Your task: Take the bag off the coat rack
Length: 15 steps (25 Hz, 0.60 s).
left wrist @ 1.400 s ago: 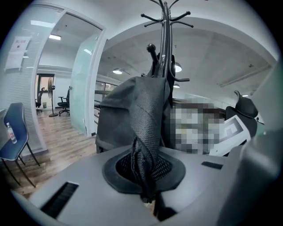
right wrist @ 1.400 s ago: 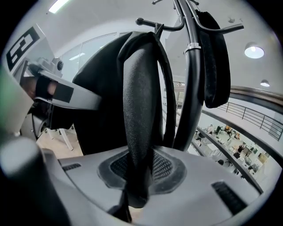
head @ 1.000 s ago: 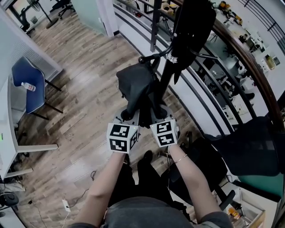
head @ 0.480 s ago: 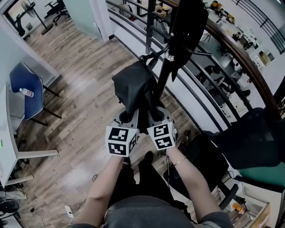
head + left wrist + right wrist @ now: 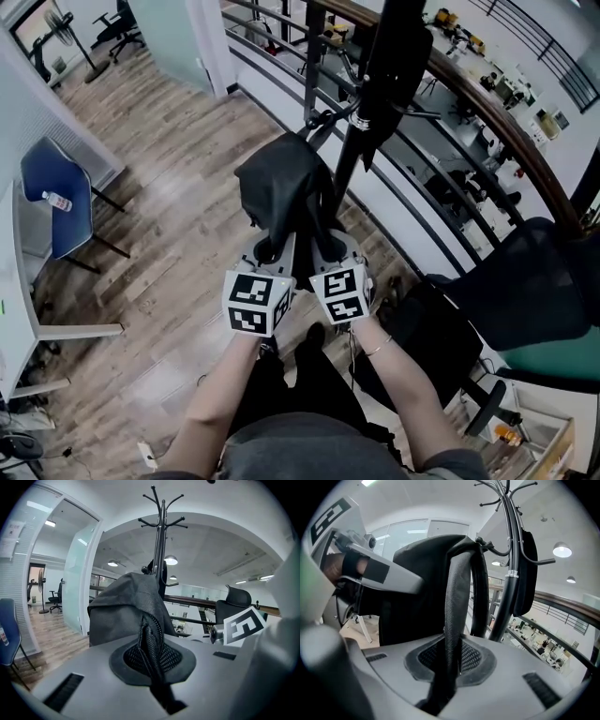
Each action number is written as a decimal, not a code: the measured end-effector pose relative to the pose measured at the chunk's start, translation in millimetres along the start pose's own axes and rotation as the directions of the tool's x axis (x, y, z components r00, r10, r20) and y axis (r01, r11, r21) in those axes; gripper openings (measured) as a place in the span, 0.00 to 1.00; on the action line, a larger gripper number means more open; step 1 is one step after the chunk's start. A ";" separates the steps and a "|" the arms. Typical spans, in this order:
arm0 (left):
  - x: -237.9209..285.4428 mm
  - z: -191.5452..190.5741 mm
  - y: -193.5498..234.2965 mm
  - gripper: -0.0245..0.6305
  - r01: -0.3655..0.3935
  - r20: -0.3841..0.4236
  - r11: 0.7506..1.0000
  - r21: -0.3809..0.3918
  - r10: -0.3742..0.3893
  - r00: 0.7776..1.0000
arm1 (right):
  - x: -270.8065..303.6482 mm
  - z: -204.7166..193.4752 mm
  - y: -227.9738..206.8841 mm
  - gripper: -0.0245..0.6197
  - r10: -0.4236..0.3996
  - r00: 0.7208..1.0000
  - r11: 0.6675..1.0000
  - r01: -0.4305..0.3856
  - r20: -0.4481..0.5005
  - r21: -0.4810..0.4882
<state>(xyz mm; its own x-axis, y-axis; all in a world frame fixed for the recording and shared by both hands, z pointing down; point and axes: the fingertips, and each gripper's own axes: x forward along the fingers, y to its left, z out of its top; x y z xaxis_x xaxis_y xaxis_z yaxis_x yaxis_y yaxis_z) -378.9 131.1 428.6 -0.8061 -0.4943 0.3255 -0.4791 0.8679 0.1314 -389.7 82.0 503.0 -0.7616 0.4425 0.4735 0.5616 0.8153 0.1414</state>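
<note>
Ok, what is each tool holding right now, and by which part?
Both hold the black bag. The left tool is clamped on a fold of its mesh; the right tool is clamped on a mesh shoulder strap.

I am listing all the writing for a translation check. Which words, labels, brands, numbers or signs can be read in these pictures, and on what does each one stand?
No text can be read in any view.
Marker cubes: black-and-white square patterns only, no letters.
Bottle on the blue chair: label too small to read.
Paper sheet on the wall: too blurred to read.
</note>
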 end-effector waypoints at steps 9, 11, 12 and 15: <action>-22.3 9.9 0.1 0.08 0.028 0.031 0.999 0.016 -0.028 0.999 | -12.8 13.4 19.2 0.12 -0.030 0.999 1.000 0.030 0.013 -0.008; -27.4 13.1 1.3 0.08 0.035 0.039 0.999 0.025 -0.036 0.999 | -15.3 17.4 24.0 0.12 -0.038 0.999 0.999 0.038 0.019 -0.006; -29.8 14.5 2.0 0.08 0.039 0.042 0.999 0.030 -0.040 0.998 | -16.4 19.3 26.3 0.12 -0.042 0.999 0.999 0.042 0.022 -0.005; -36.4 19.1 3.0 0.08 0.049 0.053 0.998 0.038 -0.051 0.997 | -19.8 24.6 31.9 0.12 -0.052 0.998 0.999 0.052 0.030 -0.002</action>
<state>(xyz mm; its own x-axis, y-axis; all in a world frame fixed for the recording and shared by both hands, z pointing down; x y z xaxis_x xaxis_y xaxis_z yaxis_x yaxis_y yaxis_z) -357.6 150.8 399.3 -0.7975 -0.5402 0.2686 -0.5313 0.8398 0.1114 -364.6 108.4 476.7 -0.7992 0.4103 0.4393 0.5217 0.8364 0.1680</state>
